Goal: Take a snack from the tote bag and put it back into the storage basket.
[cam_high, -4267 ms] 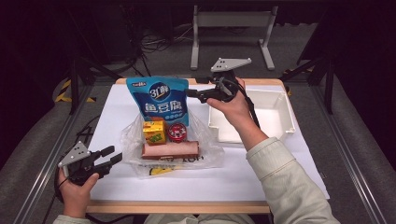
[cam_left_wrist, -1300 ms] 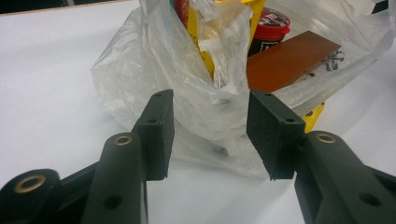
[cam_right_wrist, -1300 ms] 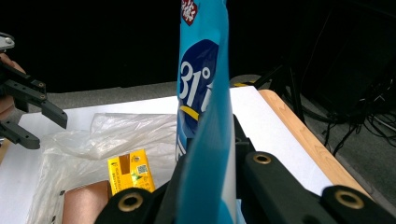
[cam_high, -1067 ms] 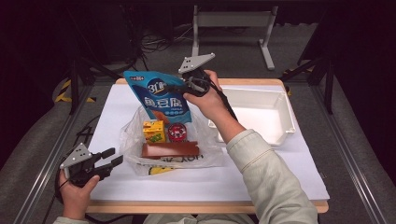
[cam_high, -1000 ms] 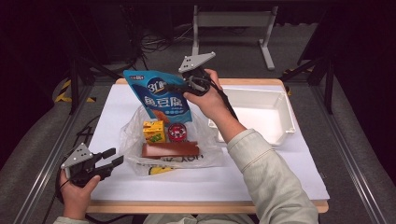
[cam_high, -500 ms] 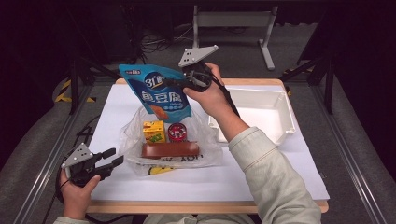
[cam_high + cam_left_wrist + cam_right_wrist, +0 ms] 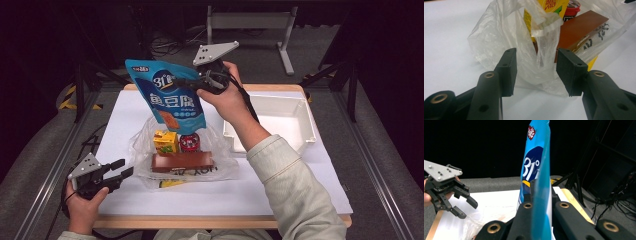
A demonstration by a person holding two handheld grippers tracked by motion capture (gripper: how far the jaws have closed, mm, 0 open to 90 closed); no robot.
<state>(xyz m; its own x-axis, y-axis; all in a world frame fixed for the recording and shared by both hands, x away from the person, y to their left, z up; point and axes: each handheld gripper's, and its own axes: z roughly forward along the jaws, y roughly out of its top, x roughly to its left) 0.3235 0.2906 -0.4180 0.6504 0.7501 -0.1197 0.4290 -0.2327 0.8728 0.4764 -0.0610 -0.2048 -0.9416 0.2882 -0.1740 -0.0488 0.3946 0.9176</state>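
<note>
High view: blue snack pouch (image 7: 171, 100), now lifted clear of the plastic bag (image 7: 182, 150), hangs from the right gripper (image 7: 192, 84), tilted; white tray (image 7: 280, 120) waits to the right.
Left gripper view: left gripper (image 7: 536, 72), jaws wide, empty, faces the bag.
Right gripper view: jaws clamp the pouch's edge; extraction judged nearly complete.
</note>
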